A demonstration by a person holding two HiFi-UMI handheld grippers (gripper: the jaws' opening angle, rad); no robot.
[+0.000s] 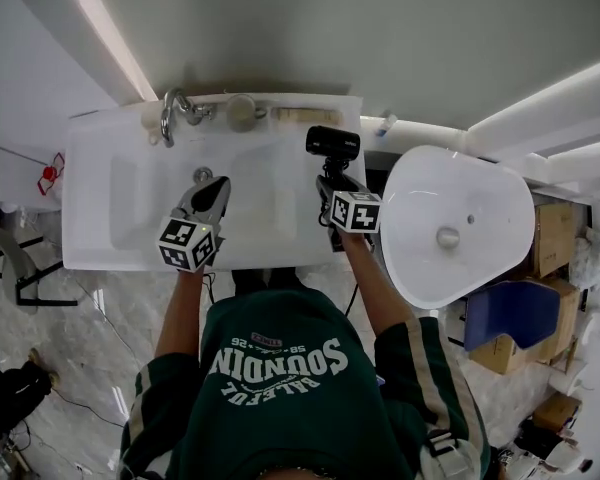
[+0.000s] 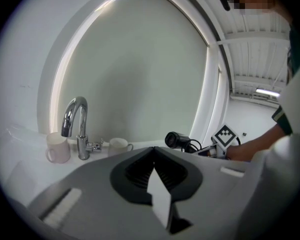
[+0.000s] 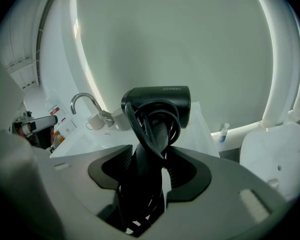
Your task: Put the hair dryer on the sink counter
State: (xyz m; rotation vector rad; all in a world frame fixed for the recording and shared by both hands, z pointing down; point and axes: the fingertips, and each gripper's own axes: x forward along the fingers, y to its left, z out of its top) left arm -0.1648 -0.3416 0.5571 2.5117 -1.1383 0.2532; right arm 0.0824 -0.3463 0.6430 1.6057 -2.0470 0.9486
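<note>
A black hair dryer point(image 1: 332, 143) with its cord wound round the handle is held upright over the right part of the white sink counter point(image 1: 98, 218). My right gripper point(image 1: 328, 180) is shut on that handle. In the right gripper view the hair dryer point(image 3: 157, 104) stands between the jaws of the right gripper point(image 3: 150, 159), barrel on top. My left gripper point(image 1: 212, 186) hovers over the basin, shut and empty. The left gripper view has the left gripper point(image 2: 152, 154) with its jaws closed together, and the hair dryer point(image 2: 177, 140) off to the right.
A chrome faucet point(image 1: 170, 113) and a cup point(image 1: 242, 111) stand at the counter's back edge. A large white rounded fixture point(image 1: 455, 223) is close on the right. Cardboard boxes point(image 1: 555, 233) lie further right. A small bottle point(image 3: 223, 132) rests on the ledge behind.
</note>
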